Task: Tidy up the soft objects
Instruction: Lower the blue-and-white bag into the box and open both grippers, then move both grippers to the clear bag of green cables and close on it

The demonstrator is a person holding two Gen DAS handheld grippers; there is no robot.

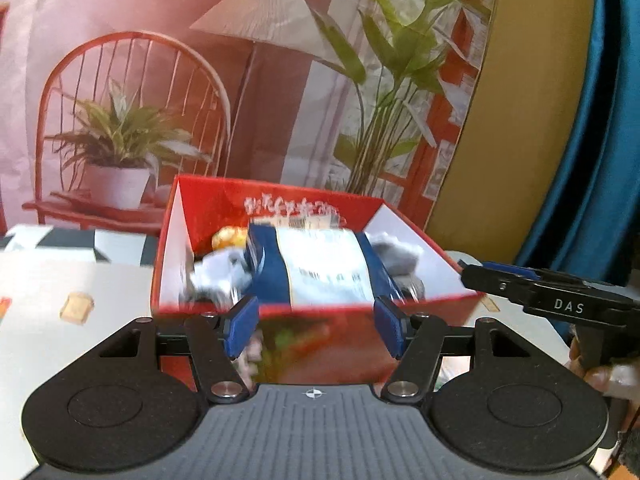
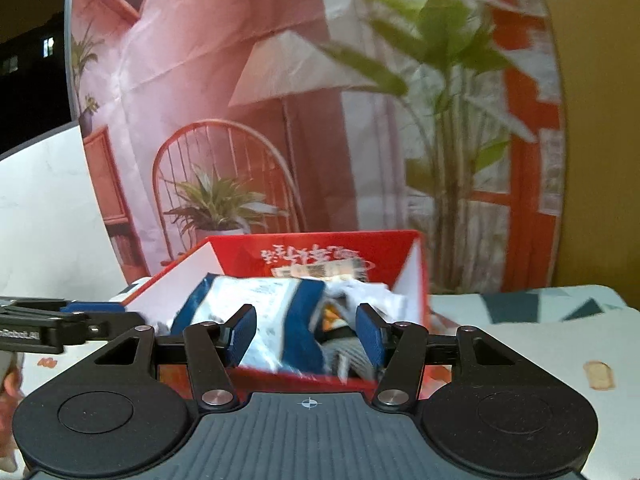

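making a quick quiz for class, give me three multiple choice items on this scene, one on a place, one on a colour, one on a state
1. Where does the blue and white plastic packet lie?
A. inside the red cardboard box
B. on the table beside it
C. on the floor

2. What colour are the left claw pads?
A. yellow
B. blue
C. green

3. How is the right claw?
A. shut on the packet
B. shut on nothing
C. open

Answers: 1 A, the box walls rise around the packet; 2 B, both pads show blue; 3 C, its pads stand apart and press on nothing.
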